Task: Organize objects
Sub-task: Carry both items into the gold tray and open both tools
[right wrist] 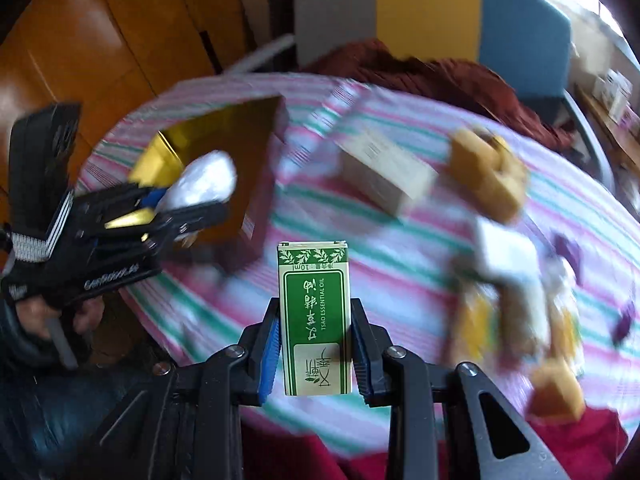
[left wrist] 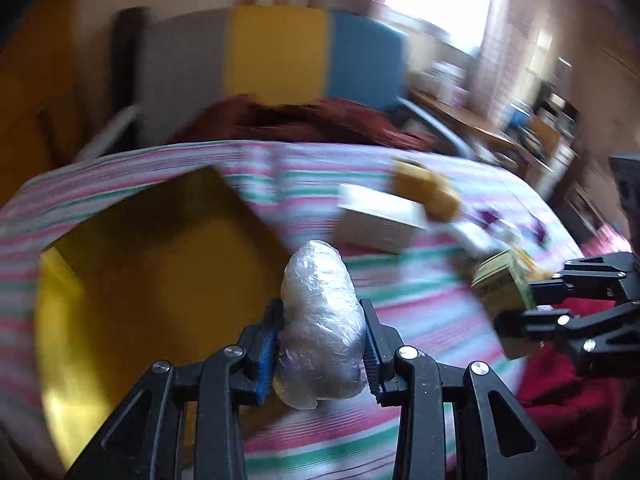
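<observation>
A: What are the tongs doing?

B: The left gripper [left wrist: 320,344] is clamping a plastic-wrapped bundle [left wrist: 318,320] between its pads; the bundle is standing upright, its long axis running up out of the jaws. The right gripper [right wrist: 314,350] is squeezing a small green essential-oil box [right wrist: 314,320] by its two long sides, long axis pointing away from the hand.

A: Where is each, measured from the gold box?

B: The gold box [left wrist: 160,280] is lying open on the striped tablecloth [left wrist: 400,308]. In the left wrist view the bundle is hanging right at the box's near right edge, the hollow opening up just to its left. In the right wrist view the green box is sitting nearer the camera and to the right of the gold box, clearly apart from it, with cloth between.

A: So which hand is nearer?

B: The left, I would judge; it is looking ready to drop first, with the right needing to travel leftward and away.

A: And farther out?

B: Beyond and right of the gold box, a pale carton [right wrist: 384,176] and a tan block [right wrist: 488,176] are lying blurred. Behind the table, a grey, yellow and blue chair back [left wrist: 276,52] is standing.
</observation>
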